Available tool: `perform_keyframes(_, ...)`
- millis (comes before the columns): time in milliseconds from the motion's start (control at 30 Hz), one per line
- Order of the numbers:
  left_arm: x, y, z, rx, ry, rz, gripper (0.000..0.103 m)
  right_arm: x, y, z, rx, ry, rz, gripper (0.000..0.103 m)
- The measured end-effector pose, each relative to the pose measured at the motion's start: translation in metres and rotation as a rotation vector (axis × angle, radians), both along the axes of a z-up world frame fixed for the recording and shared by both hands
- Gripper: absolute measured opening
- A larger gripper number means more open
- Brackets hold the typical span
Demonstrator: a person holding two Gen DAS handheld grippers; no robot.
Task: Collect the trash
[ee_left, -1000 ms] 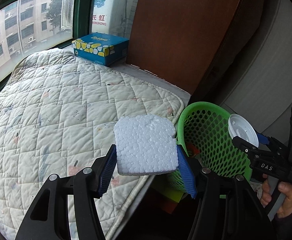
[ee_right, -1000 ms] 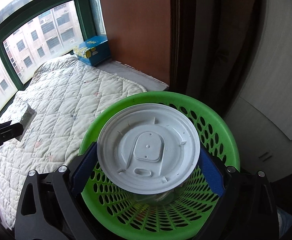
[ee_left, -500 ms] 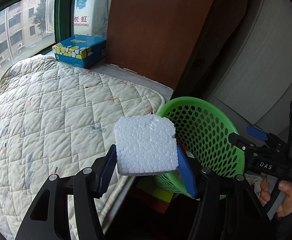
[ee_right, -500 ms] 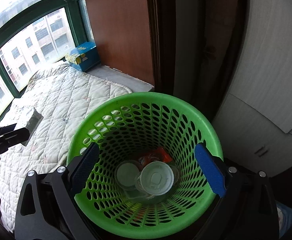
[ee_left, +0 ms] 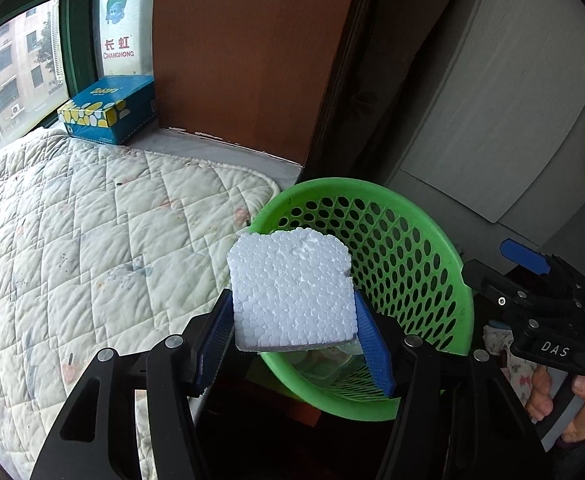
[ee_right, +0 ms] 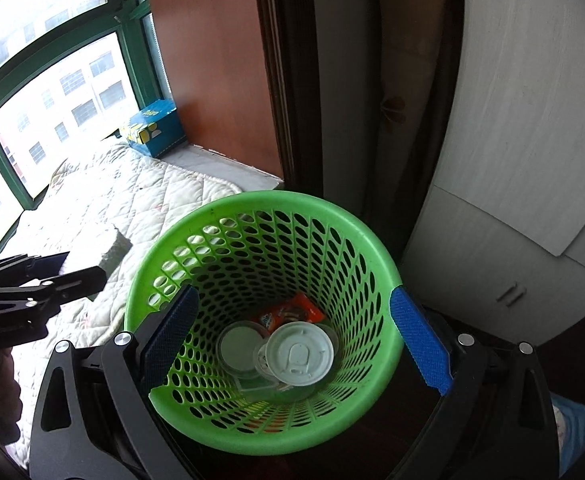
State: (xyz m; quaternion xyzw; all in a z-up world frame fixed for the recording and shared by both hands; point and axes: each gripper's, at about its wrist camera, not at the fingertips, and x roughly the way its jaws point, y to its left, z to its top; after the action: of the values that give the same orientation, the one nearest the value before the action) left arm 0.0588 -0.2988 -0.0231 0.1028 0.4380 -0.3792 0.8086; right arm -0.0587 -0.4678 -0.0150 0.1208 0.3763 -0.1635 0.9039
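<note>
My left gripper (ee_left: 292, 344) is shut on a white styrofoam block (ee_left: 290, 290) and holds it over the near-left rim of a green perforated basket (ee_left: 420, 240). My right gripper (ee_right: 292, 344) is open and empty above the basket (ee_right: 252, 208). At the basket's bottom lie a white cup lid (ee_right: 299, 354), a second round lid (ee_right: 239, 348) and an orange wrapper (ee_right: 288, 312). The left gripper with the block (ee_right: 96, 248) shows at the left of the right wrist view. The right gripper (ee_left: 532, 280) shows at the right of the left wrist view.
A quilted mattress (ee_left: 72, 240) lies left of the basket, with a blue tissue box (ee_left: 108, 110) on the sill behind it. A brown wooden panel (ee_left: 252, 52) and a grey cabinet (ee_right: 512, 160) stand behind the basket.
My right gripper opened and the white lid dropped into the basket. My left gripper carried the styrofoam block right, from over the mattress to the basket's rim.
</note>
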Motion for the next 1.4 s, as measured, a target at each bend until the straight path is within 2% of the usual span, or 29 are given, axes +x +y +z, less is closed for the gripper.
perform_keyframes(233, -0.008, -0.022, -0.001, 0.005, 0.001, -0.037, 0.059, -0.01, -0.006, 0.0, 0.017, -0.012, -0.014, 0.095)
perform_keyframes(367, -0.01, -0.024, 0.002, -0.006, -0.01, -0.034, 0.075, -0.013, -0.008, -0.002, 0.032, -0.013, -0.02, 0.095)
perform_keyframes(500, -0.009, -0.019, 0.004, -0.014, -0.006, -0.023, 0.08, -0.013, -0.006, -0.004, 0.045, -0.011, -0.016, 0.095)
perform_keyframes(900, 0.005, 0.027, 0.014, -0.033, -0.039, 0.092, 0.089, -0.004, 0.019, 0.0, 0.056, -0.035, 0.034, 0.095)
perform_keyframes(1233, 0.011, 0.078, 0.031, -0.049, -0.122, 0.209, 0.093, 0.016, 0.049, 0.008, 0.081, -0.055, 0.092, 0.095)
perform_keyframes(1400, 0.013, 0.104, 0.034, -0.035, -0.158, 0.269, 0.094, 0.028, 0.07, 0.013, 0.06, -0.054, 0.129, 0.095)
